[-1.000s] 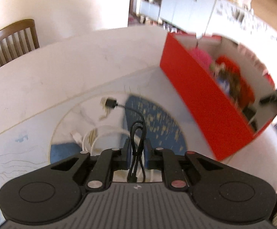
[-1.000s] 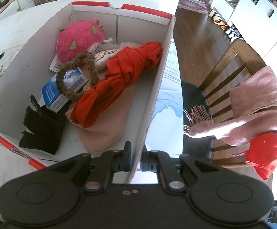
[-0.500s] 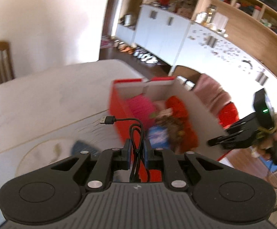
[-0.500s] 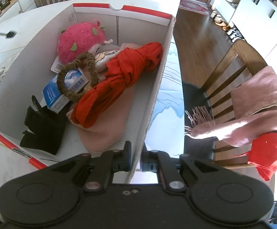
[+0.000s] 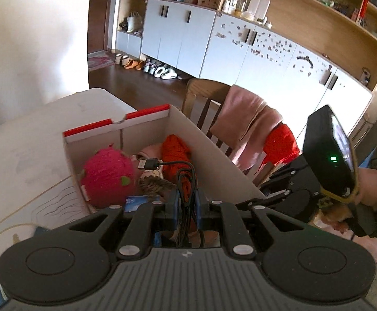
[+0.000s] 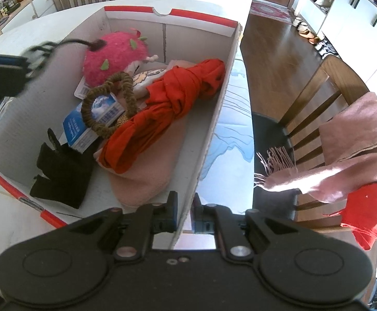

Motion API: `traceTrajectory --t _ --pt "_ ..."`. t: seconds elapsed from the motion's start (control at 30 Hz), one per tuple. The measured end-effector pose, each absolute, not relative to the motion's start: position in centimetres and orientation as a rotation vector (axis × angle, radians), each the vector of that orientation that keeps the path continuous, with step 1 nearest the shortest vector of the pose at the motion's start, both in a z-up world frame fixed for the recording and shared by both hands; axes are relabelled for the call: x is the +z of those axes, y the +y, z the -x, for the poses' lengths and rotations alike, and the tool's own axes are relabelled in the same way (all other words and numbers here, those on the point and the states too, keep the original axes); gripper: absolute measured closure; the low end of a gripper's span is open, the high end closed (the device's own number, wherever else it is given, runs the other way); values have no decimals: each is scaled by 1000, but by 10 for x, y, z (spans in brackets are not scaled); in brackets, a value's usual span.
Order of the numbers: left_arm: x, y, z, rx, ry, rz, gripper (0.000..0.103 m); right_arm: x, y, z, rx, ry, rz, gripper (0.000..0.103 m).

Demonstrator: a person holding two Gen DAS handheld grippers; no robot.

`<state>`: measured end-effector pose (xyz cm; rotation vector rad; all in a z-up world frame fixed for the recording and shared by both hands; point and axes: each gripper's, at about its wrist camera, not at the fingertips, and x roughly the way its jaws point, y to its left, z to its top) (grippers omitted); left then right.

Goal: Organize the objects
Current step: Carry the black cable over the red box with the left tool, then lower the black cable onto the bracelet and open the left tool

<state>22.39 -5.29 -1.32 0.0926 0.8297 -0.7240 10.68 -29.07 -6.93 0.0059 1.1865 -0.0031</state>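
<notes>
Where the left wrist view looks over the box [image 5: 196, 132], the left gripper [image 5: 187, 207] pinches a looped black USB cable [image 5: 184, 178], plug at 11 o'clock, above the pink plush [image 5: 108, 178]. Right wrist view: right gripper [image 6: 182, 216] clamps the box wall; red cloth [image 6: 167, 108], hair tie [image 6: 110, 103], black pouch [image 6: 58, 176] already stowed. Cable not yet dropped in.

Light: strong daylight, both views; room bright.
Glare: wall [image 5: 33, 39] at left blown to white; floor [image 6: 274, 51] shines; scarf [image 6: 344, 155] washed out where sun hits.
Shadow: box [image 6: 201, 140] interior partly shaded; black pouch [image 6: 61, 173] shows no detail.
Blur: left gripper [image 6: 4, 75] w/ cable [image 6: 66, 42] smeared in right view; cable plug [image 5: 148, 164] fairly sharp in left view.
Distortion: fisheye, cabinets [image 5: 240, 49] & box edges bow; corners dark.
</notes>
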Motion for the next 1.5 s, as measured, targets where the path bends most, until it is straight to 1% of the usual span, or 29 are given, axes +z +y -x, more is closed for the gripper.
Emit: traceTrajectory --t 0.3,0.53,0.77,0.93,0.97,1.03,1.07,1.1,1.17,1.4,1.5 --pt "-47 -84 -236 -709 886 -148 92 -70 -293 -105 18 1181 -11 93" --pt "-74 -96 -244 -692 981 -178 91 -71 -294 -105 33 1179 -11 93" --pt "-90 -99 -247 -676 1042 -191 91 -71 -295 -105 44 1178 -11 92" --pt "-94 -98 -245 -674 1052 -204 90 -71 -295 -104 46 1178 -12 92" --pt "-95 -98 -245 -671 1055 -203 87 -71 -295 -104 46 1178 -13 92" --pt "-95 -96 -244 -670 1059 -201 77 -70 -295 -104 46 1178 -12 92" --pt "-94 -96 -243 -676 1057 -196 69 -70 -295 -104 46 1177 -12 92" --pt "-93 -94 -241 -680 1053 -189 56 -70 -295 -104 46 1177 -11 92" --pt "-88 -91 -237 -681 1032 -174 42 -70 -296 -104 46 1177 -9 92" --pt "-65 -75 -224 -681 975 -115 41 -70 -296 -104 45 1178 -9 92" --pt "-51 -66 -216 -691 939 -105 36 -70 -296 -104 43 1177 -10 92"
